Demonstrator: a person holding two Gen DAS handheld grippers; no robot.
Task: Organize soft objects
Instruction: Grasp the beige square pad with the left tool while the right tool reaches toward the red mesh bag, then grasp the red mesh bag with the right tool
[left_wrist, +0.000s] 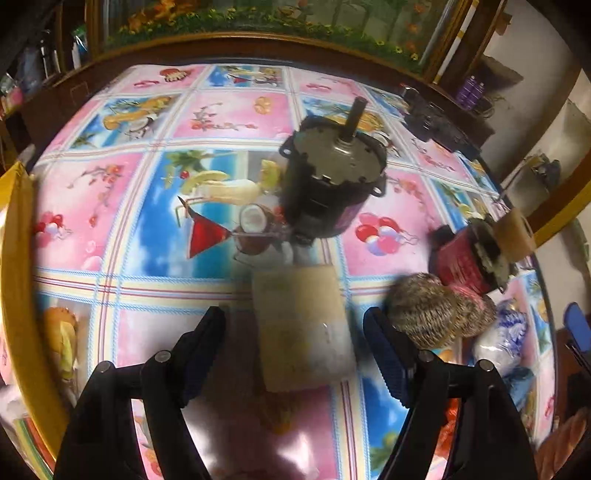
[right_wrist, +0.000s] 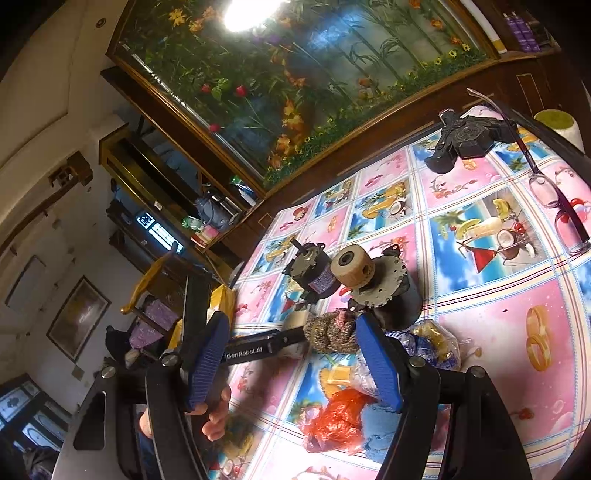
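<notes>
Two claws in view, both spread wide, nothing between pads. Left claw (left_wrist: 295, 354) hung over counter (left_wrist: 221, 122) with its fruit-print pink and blue cloth, jaws apart, gripping nothing. Pale sponge block (left_wrist: 303, 328) lay flat on cloth between the left claw's black fingers (left_wrist: 207, 339), touching neither pad as far as could be told, blurred. Landmark taken: black geared motor (left_wrist: 332, 177) standing upright with shaft up, just beyond the sponge block. Fuzzy brown-grey knitted bundle (left_wrist: 436, 314) sat right of the sponge block, nearer than the motor, close to the right finger of the left claw. Red-wound spool part (left_wrist: 465, 258) with tan wheel lay right of the motor, just behind the knitted bundle. White-and-blue plastic bag (left_wrist: 506, 339) sat right of the bundle, well away from the motor. Yellow rim (left_wrist: 18, 258) curved far left of the motor, at counter edge.

Right claw (right_wrist: 291, 365) also wide open and empty, blue ribbed pads (right_wrist: 207, 365) facing each other. Same motor (right_wrist: 310, 273) seen beyond it, knitted bundle (right_wrist: 332, 332) nearer than the motor, just beside the right pad. Red plastic bag (right_wrist: 332, 421) and blue cloth piece (right_wrist: 376, 424) lay nearest the camera, well short of the motor. Eyeglasses (right_wrist: 554, 206) lay far right of the motor. Fingers of a hand (right_wrist: 218, 417) visible low, left of the motor.
</notes>
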